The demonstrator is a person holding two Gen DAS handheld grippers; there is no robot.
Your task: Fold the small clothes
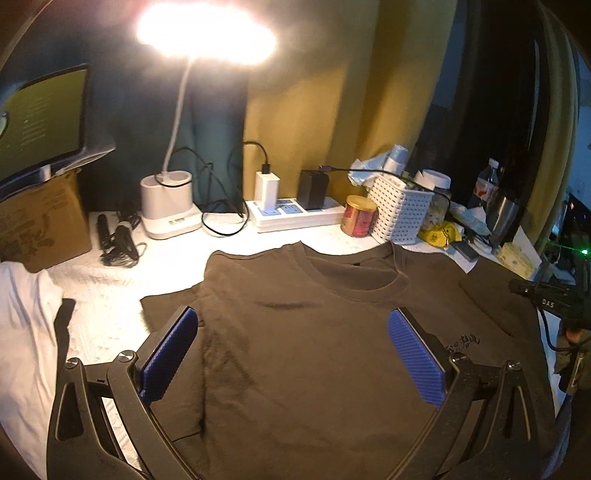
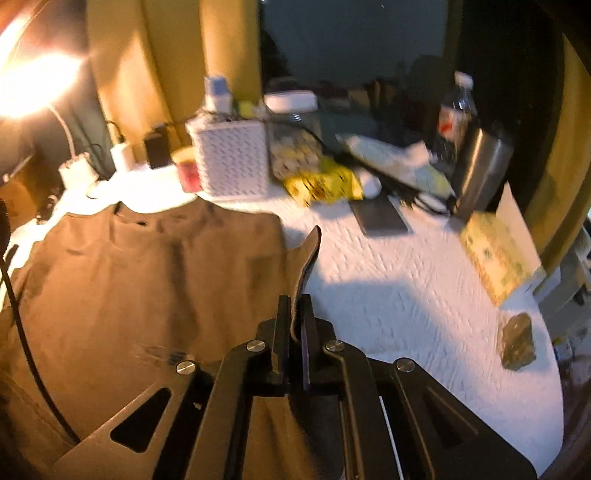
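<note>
Upper centre, my white gooseneck desk lamp (image 1: 168,199) glares against yellow curtains (image 1: 295,110); a white quilted table cover (image 2: 406,295) fills my lower right view.

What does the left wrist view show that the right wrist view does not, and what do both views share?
Only the left wrist view: the left gripper, jaws open above the brown T-shirt, a monitor and a cardboard box.
Only the right wrist view: the right gripper, jaws shut on the shirt's edge, and a small stone-like object.
Both: the shirt, the white perforated basket, the red can, the lit lamp.
</note>
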